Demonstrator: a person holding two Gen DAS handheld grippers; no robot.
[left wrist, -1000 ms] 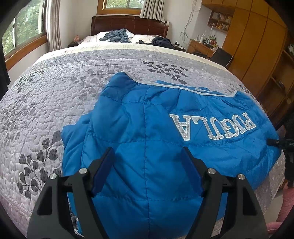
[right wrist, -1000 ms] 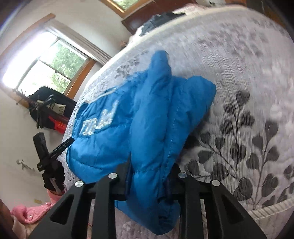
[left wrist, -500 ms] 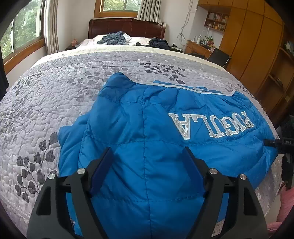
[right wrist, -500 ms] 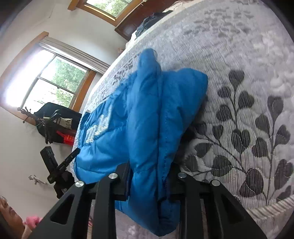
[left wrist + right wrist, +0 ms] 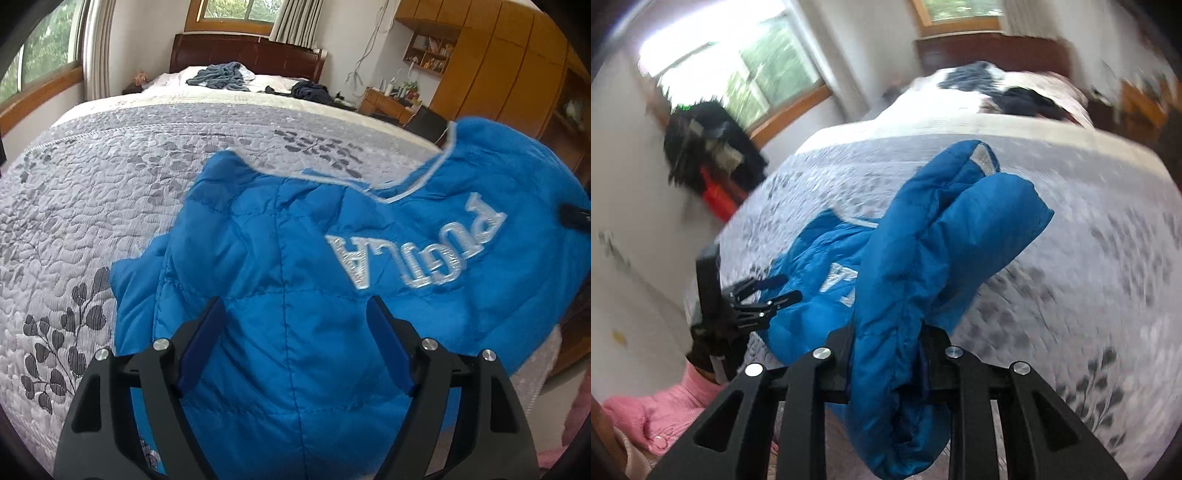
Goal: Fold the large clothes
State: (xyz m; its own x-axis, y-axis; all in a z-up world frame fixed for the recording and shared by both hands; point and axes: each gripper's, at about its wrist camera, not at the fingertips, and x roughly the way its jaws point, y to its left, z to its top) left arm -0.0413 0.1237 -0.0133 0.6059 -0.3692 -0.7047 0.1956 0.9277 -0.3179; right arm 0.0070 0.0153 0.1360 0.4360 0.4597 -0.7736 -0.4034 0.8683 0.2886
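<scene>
The left gripper (image 5: 295,325), jaws spread apart, hangs over a blue quilted jacket (image 5: 295,266) lying on a grey leaf-print bedspread (image 5: 92,206). At three o'clock, the right gripper (image 5: 888,347) clamps the jacket's raised side.

The left claw (image 5: 295,325) has its two blue-padded fingers (image 5: 201,343) spread wide, gripping nothing, held low and pointing forward. The right claw (image 5: 888,350) is clamped tight, its fingers pinching a thick fold of the blue jacket (image 5: 923,258). A pink sleeve (image 5: 661,410) shows behind the left claw in the right wrist view.
</scene>
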